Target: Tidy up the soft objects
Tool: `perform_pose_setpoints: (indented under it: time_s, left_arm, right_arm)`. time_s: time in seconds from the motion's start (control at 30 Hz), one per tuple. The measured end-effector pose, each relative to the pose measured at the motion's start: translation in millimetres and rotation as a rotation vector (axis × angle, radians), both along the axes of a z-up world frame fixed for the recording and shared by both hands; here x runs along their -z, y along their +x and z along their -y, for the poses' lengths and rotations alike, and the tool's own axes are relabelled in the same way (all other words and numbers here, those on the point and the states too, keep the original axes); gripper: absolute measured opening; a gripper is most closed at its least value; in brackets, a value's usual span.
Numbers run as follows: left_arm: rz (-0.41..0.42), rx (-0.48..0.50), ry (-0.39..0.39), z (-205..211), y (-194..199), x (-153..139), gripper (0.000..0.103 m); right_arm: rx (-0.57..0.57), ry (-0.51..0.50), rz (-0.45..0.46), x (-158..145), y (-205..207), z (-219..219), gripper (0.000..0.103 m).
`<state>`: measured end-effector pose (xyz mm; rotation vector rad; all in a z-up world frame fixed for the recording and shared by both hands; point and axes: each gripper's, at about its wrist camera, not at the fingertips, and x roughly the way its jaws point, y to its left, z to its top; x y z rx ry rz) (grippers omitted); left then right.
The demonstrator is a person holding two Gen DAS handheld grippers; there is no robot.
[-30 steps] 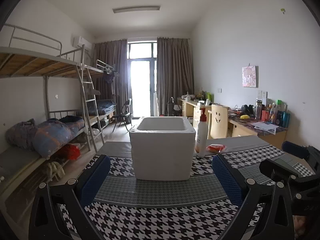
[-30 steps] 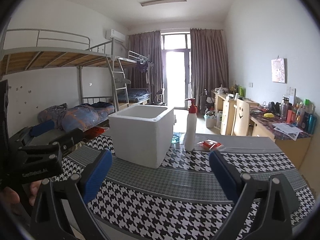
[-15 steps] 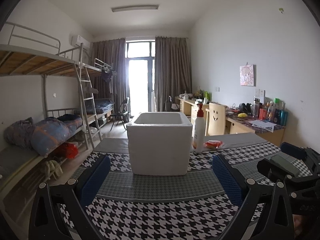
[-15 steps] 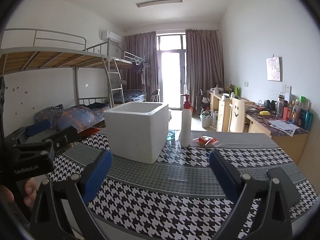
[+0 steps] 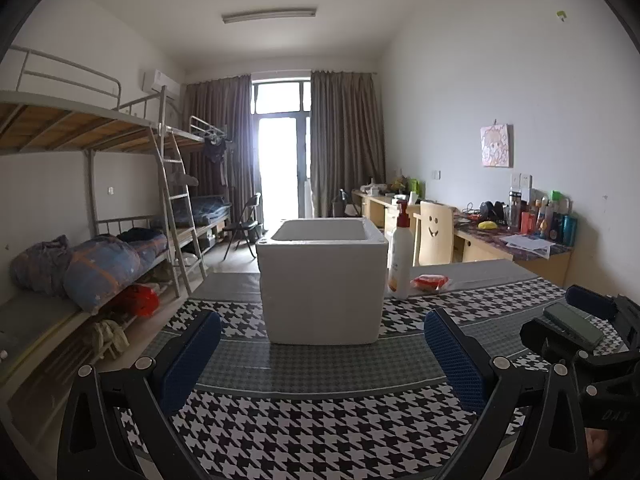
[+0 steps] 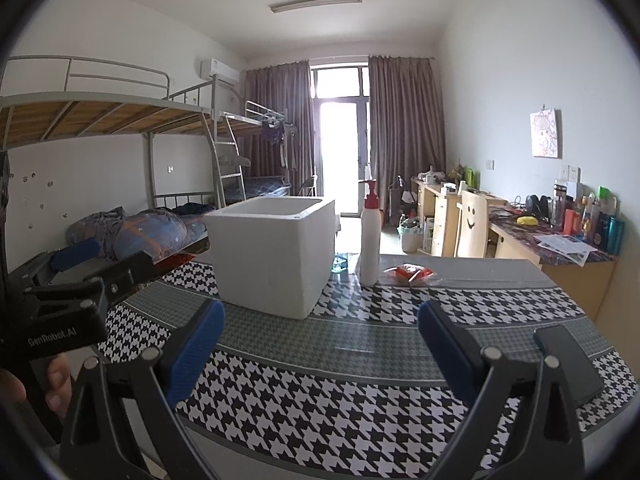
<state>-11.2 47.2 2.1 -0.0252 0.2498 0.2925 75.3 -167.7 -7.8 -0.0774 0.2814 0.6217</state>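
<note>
A white foam box (image 5: 323,280) stands open-topped on the houndstooth tablecloth (image 5: 320,420), straight ahead of my left gripper (image 5: 322,360); it also shows in the right wrist view (image 6: 272,252). A white pump bottle with a red top (image 5: 400,252) stands right of it, also in the right wrist view (image 6: 369,236). A small red soft packet (image 5: 430,282) lies beside the bottle, also in the right wrist view (image 6: 410,272). My right gripper (image 6: 320,352) is open and empty above the near table. My left gripper is open and empty too.
A dark phone (image 6: 568,360) lies on the table at the right, near my right gripper. Bunk beds (image 5: 80,240) line the left wall. Desks with bottles (image 5: 520,232) and a smiley-face chair (image 5: 436,228) line the right wall.
Both grippers have drawn back and risen slightly; the box and bottle sit a little lower and nearer centre in view. The phone has come into the right wrist view. Jaws stay open.
</note>
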Motion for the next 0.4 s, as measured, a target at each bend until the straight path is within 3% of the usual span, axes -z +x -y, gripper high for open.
perform_pose_setpoints:
  time_s: [0.4]
  left_arm:
    - [-0.01, 0.005, -0.002, -0.5, 3.6, 0.8, 0.102]
  right_arm:
    - [0.014, -0.001, 0.002, 0.4, 0.5, 1.9, 0.099]
